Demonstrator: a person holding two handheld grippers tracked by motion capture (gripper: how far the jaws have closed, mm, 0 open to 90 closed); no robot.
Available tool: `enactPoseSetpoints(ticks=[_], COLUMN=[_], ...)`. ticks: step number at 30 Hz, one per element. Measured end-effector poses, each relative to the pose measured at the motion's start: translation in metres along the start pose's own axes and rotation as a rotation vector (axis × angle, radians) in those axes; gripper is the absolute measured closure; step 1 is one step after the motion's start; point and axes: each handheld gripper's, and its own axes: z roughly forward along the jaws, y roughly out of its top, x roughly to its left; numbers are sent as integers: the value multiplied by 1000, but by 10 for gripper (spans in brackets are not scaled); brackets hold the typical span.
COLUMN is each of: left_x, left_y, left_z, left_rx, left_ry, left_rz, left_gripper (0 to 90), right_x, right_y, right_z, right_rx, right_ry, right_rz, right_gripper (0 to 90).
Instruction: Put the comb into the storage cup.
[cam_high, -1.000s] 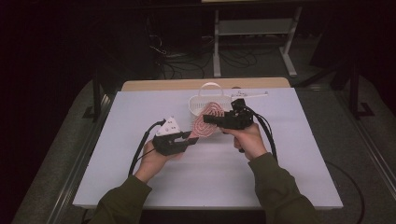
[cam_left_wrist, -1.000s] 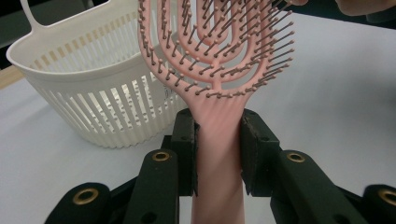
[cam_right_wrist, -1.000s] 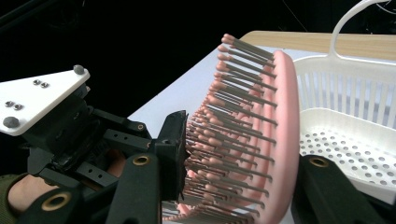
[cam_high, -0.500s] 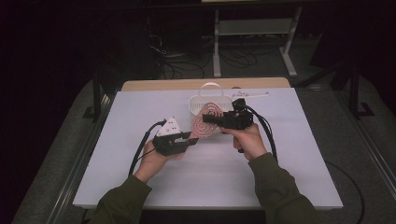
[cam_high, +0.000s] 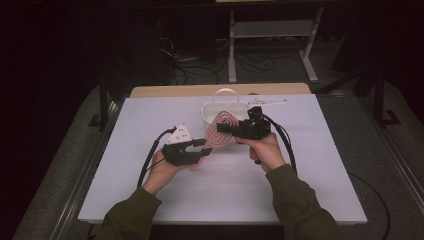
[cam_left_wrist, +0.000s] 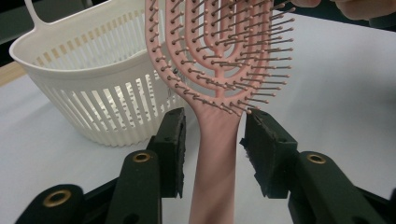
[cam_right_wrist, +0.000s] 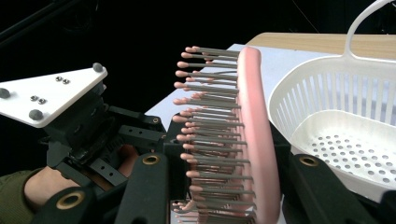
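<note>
The pink hairbrush (cam_high: 218, 131) is held above the white table (cam_high: 300, 190), just in front of the white slotted basket (cam_high: 226, 108), which serves as the reference point below.

Right gripper (cam_high: 226, 131): in the right gripper view its jaws are clamped across the head of the hairbrush (cam_right_wrist: 252, 135), one pad against the bristle side and the other against the smooth back. This view gives the brush edge-on, bristles pointing away from the basket (cam_right_wrist: 345, 126), and shows the perforated basket floor and looped handle.

Left gripper (cam_high: 204, 146): its jaws have just been opening. In the left gripper view the handle of the hairbrush (cam_left_wrist: 217, 154) stands between the two pads with a gap on each side, so the pads stand apart from it and do not press it. This view shows the bristle face head-on, with its curved open ribs, and the basket (cam_left_wrist: 93, 88) behind the brush.

The high view alone shows both hands, the sleeves and the overall layout: the left gripper lies farther from the basket than the right, and a white strip (cam_high: 267, 102) lies just beside the basket.

No brand, label or legible writing can be made out on the brush, the basket or the grippers.
</note>
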Motion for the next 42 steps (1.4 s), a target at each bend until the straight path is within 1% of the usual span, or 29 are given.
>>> enactPoseSetpoints(ticks=[3, 4, 5, 6, 8, 9, 14, 16, 17, 18, 19, 21, 22, 24, 25, 26, 27, 29, 37, 41, 42], left_x=[0, -1, -1, -1, -1, -1, 0, 1, 2, 2, 3, 4, 4, 7, 7, 7, 8, 10, 14, 14, 14], left_y=[-1, -1, -1, -1, -1, -1, -2, -3, -3, -4, -4, -5, -5, -6, -6, -6, -7, -8, -15, -19, -23], left_z=[2, 2, 3, 3, 4, 5, 7, 7, 8, 8, 9, 9, 8, 7, 7, 7, 7, 7, -2, -9, -14], left_rx=[12, 17, 19, 19, 27, 27, 50, 55, 60, 65, 72, 82, 79, 71, 71, 69, 73, 81, 97, 82, 74], left_ry=[-5, -1, -2, -8, -8, -13, -19, -27, -33, -35, -35, -32, -37, -48, -48, -53, -59, -74, -104, -98, -87], left_rz=[5, 8, 7, 6, 9, 3, 5, -1, -6, -12, -11, -11, -16, -27, -27, -30, -35, -34, -43, -39, -40], left_gripper=[539, 490, 469, 469, 415, 388, 291, 256, 204, 204, 143, 131, 118, 61, 41, 41, 14, 0, 0, 0, 0], right_x=[0, 0, 0, 0, -1, -1, -2, -2, -2, -2, -2, -2, -2, -3, -3, -2, -2, -3, -4, -4, -4], right_y=[0, 0, 0, 0, 0, 0, 0, 0, 0, 0, 0, 0, 0, 0, 0, 0, 0, 0, 1, 2, 2], right_z=[0, -1, -2, -2, -3, -3, -4, -4, -4, -4, -4, -5, -5, -6, -6, -6, -7, -7, -9, -10, -10], right_rx=[-4, -7, -8, -8, -11, -12, -10, -10, -11, -11, -11, -11, -12, -14, -14, -14, -14, -17, -25, -29, -29], right_ry=[-1, -3, -4, -4, -7, -9, -15, -14, -15, -15, -16, -18, -20, -22, -22, -22, -22, -22, -22, -23, -24], right_rz=[-2, -2, -4, -4, -3, -4, -2, -4, -6, -6, -6, -7, -9, -8, -8, -8, -8, -8, -6, -7, -7], right_gripper=[628, 628, 629, 629, 629, 629, 629, 629, 629, 629, 629, 629, 629, 629, 629, 628, 629, 629, 629, 629, 629])
